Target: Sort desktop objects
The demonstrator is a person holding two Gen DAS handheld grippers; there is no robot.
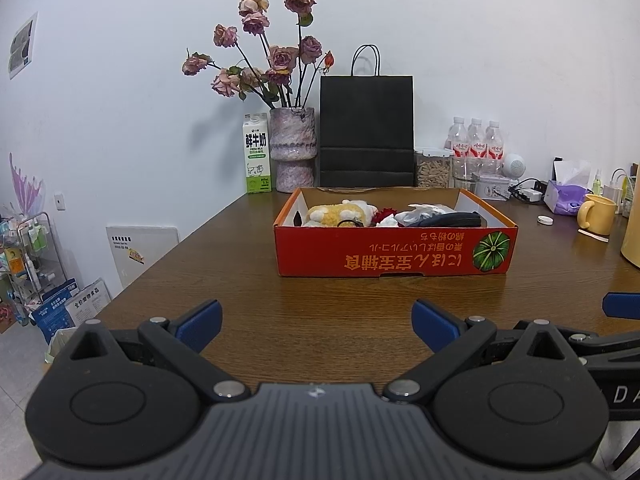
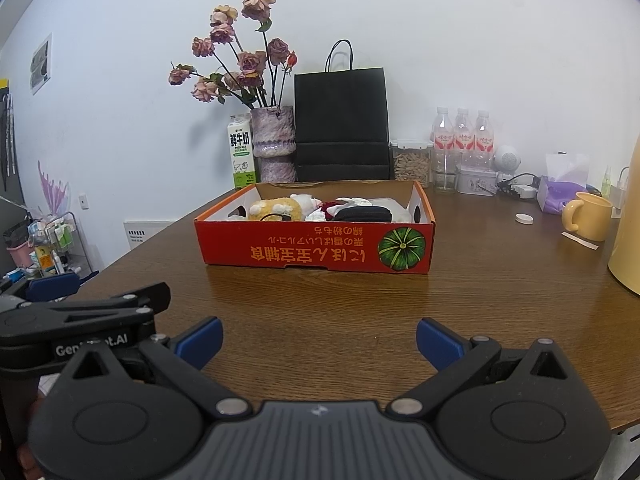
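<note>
Both the left tool (image 1: 316, 326) and the right tool (image 2: 319, 344) hang over the table's (image 1: 240, 280) near edge with jaws spread wide and empty, while the red box (image 1: 394, 252) of sorted things sits mid-table, well apart. A careless reach could catch its cardboard wall and shove it toward the black paper bag (image 1: 366, 132). Its orange print reads upside down; the milk carton (image 1: 256, 152) says "鲜牛奶", and the tool beside the right one seems to read "Gen…AI".

Pale blue-white wall (image 1: 120, 80), dark wooden table (image 1: 248, 280), wire shelf rack (image 1: 36, 248), light tiled floor (image 1: 16, 360)
</note>
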